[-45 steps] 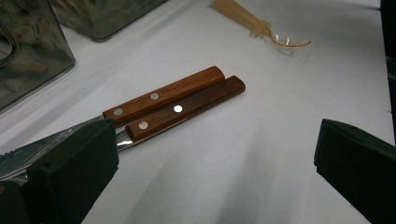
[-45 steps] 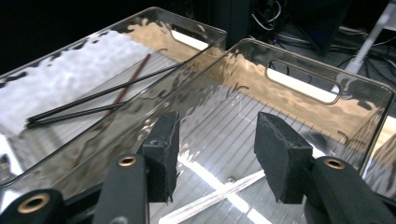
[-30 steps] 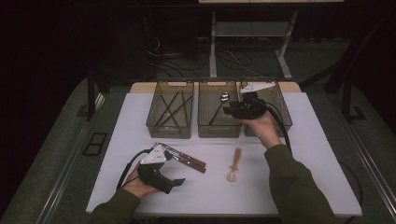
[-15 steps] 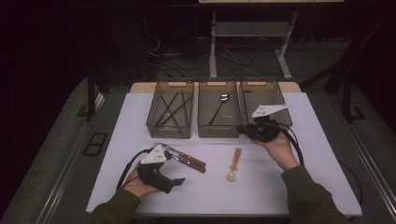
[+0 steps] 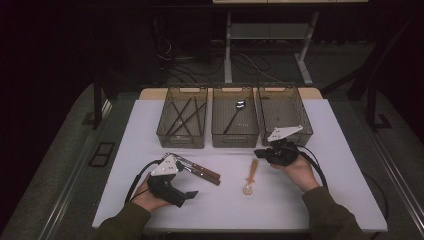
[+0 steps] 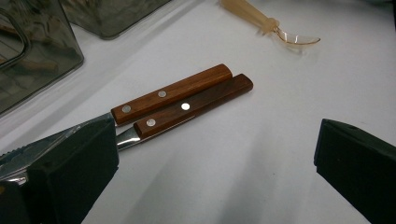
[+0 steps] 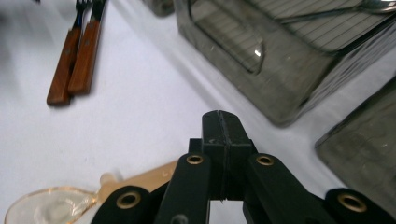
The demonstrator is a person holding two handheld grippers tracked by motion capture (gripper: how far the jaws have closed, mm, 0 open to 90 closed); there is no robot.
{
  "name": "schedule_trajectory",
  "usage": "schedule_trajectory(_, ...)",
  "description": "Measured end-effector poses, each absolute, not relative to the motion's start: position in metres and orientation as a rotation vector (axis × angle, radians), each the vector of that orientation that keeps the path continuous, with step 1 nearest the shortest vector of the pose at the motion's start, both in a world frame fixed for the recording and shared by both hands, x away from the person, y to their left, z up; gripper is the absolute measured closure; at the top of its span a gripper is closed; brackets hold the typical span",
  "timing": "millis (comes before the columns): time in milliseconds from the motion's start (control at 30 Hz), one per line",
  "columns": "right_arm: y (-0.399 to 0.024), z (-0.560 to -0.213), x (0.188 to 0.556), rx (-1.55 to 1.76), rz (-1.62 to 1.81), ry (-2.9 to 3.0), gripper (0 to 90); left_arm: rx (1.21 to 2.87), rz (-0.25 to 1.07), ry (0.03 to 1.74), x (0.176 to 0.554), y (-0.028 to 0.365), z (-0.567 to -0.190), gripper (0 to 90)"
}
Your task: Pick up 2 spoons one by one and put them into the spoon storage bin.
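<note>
My left gripper (image 5: 182,180) rests on the white table (image 5: 340,150) at the front left, open, with nothing between its jaws (image 6: 215,168). Two wooden-handled pieces of cutlery (image 5: 199,171) lie side by side just ahead of it, their metal ends by its left jaw (image 6: 182,100). An amber plastic spoon (image 5: 251,176) lies mid-table, bowl toward me. My right gripper (image 5: 261,152) is shut and empty, hovering low just right of the spoon's handle. In the right gripper view the closed tips (image 7: 222,126) sit above the spoon (image 7: 51,205).
Three smoky clear bins stand in a row at the back. The left bin (image 5: 160,131) holds several dark sticks, the middle bin (image 5: 235,140) a metal spoon (image 5: 235,114), and the right bin (image 5: 305,122) looks bare. Cables trail from both grippers.
My right gripper has come back from above the bins, toward me and down, to just beside the amber spoon's handle. The left gripper and the cutlery have stayed put.
</note>
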State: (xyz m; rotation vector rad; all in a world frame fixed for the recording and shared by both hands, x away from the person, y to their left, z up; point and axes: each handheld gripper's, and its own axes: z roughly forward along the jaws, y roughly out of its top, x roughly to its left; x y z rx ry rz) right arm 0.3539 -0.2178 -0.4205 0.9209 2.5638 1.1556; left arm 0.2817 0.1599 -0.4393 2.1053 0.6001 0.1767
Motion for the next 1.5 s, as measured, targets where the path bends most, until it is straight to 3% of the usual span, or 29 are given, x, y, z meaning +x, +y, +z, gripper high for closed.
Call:
schedule_trajectory(600, -0.216, -0.429, 0.316, 0.797, 1.060, 2.706, 89.7, 2.103, 0.180, 0.605, 0.281, 0.158, -0.440, 0.0)
schedule_trajectory(1133, -0.184, -0.427, 0.362, 0.824, 1.023, 2.664, 89.8, 2.103, 0.178, 0.605, 0.281, 0.158, -0.440, 0.0)
schedule_trajectory(1500, -0.182, -0.433, 0.365, 0.836, 0.907, 2.690, 89.8, 2.105, 0.175, 0.604, 0.281, 0.158, -0.440, 0.0)
